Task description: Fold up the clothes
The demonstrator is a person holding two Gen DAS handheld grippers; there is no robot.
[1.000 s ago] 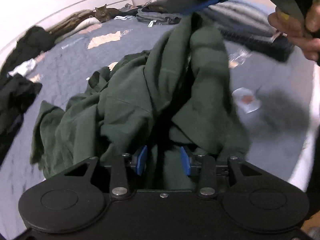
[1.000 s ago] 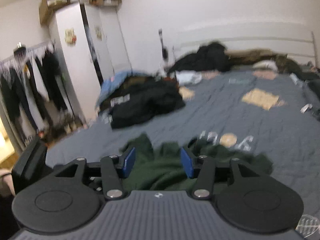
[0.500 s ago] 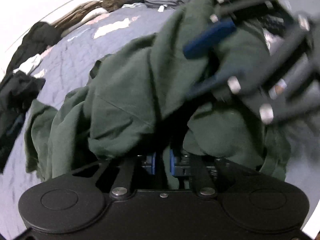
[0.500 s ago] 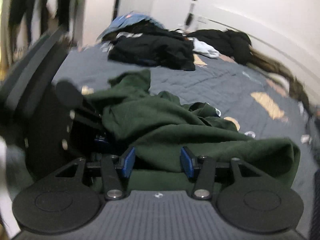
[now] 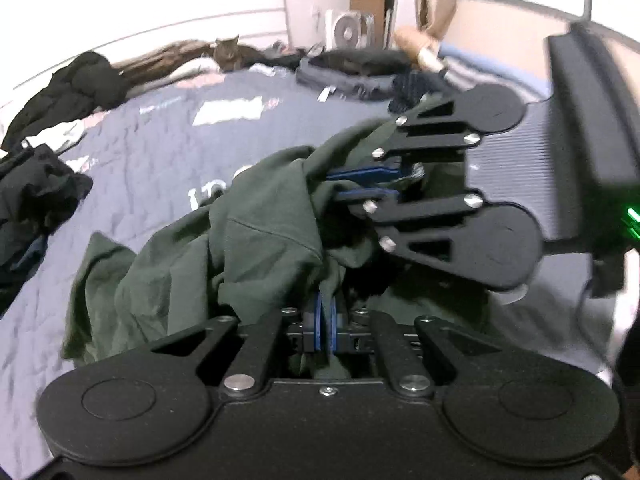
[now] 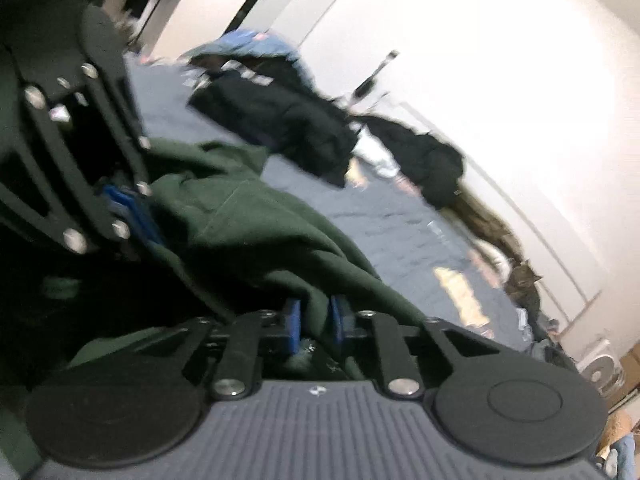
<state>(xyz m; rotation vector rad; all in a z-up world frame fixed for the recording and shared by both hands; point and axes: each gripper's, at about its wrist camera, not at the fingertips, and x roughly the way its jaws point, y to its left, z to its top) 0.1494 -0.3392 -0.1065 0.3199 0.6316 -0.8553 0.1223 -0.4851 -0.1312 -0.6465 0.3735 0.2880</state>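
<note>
1. Since a second ago, my right gripper (image 5: 360,184) has swung in from the side and rolled onto its edge, and my left gripper (image 5: 325,322) has gone from parted to clenched on the green sweatshirt (image 5: 248,240).
2. I am seeing the left pads pinching a thin fold of the fabric right in front of the camera.
3. The right jaws are closing, with a thicker bunch of the same sweatshirt (image 6: 260,232) sitting between the blue pads (image 6: 294,326); the cloth is filling the gap and I am reading it as gripped.
4. Both grippers are working close together, the right one just above and beyond the left.
5. The grey bed cover (image 5: 160,148) is lying open to the left and beyond the garment; black clothes (image 5: 36,200) are crowding its left edge, and more piles and a cat (image 5: 228,54) are lining the far edge.
6. The sweatshirt is lying bunched and creased in the near middle of the bed, its raised part hanging from the two grips, the rest spilling left onto the cover.
</note>
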